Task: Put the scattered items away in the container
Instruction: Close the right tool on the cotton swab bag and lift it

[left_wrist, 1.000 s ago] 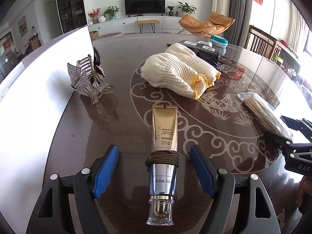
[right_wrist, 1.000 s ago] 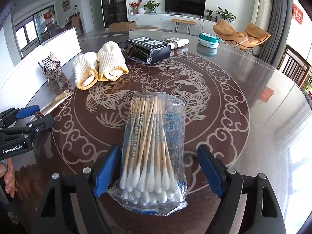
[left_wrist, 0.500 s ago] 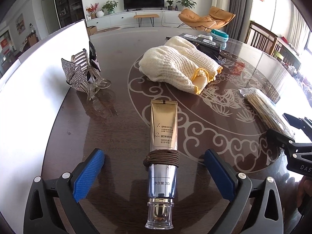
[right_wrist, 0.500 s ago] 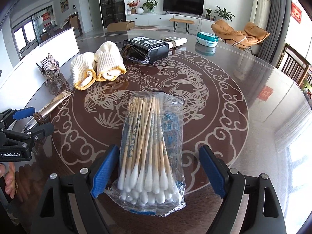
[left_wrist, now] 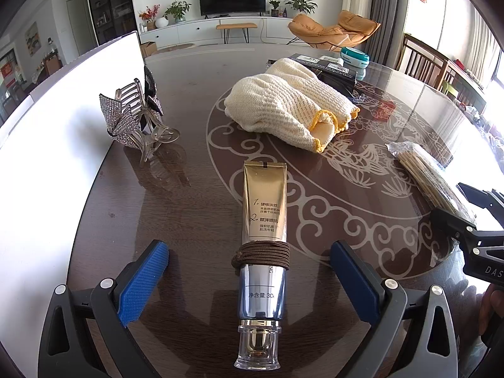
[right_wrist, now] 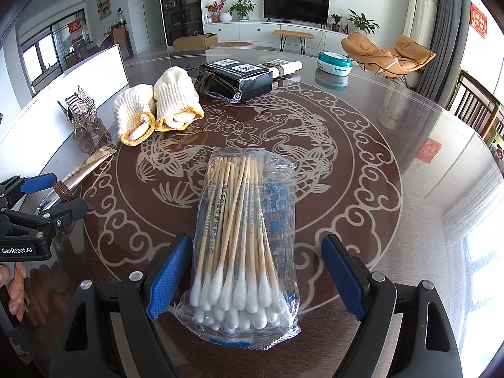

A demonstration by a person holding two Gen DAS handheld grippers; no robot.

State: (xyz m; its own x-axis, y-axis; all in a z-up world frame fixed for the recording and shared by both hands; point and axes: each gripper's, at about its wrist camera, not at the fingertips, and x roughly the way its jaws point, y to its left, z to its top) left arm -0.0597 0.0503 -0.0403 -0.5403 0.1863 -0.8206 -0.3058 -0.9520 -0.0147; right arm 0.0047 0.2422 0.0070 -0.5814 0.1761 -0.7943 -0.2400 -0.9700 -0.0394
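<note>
My left gripper [left_wrist: 249, 280] is open, its blue pads on either side of a gold and silver cream tube [left_wrist: 264, 217] that lies on the table with a brown cord wound round its middle. My right gripper [right_wrist: 256, 277] is open around a clear bag of cotton swabs [right_wrist: 242, 242], pads apart from the bag. The tube also shows at the left of the right wrist view [right_wrist: 85, 170], and the swab bag at the right of the left wrist view [left_wrist: 425, 170]. A white container [left_wrist: 47, 119] stands along the table's left edge.
A rhinestone hair claw [left_wrist: 135, 119] stands beside the white container. Cream knitted gloves [left_wrist: 289, 110] lie in the middle of the round dark table [right_wrist: 362, 163]. Behind them are a black box [right_wrist: 239, 75], glasses [right_wrist: 220, 89] and a teal round tin [right_wrist: 334, 61].
My left gripper's jaws have opened wider around the tube and it has pulled back slightly. The right gripper has barely shifted; the swab bag lies as before.
</note>
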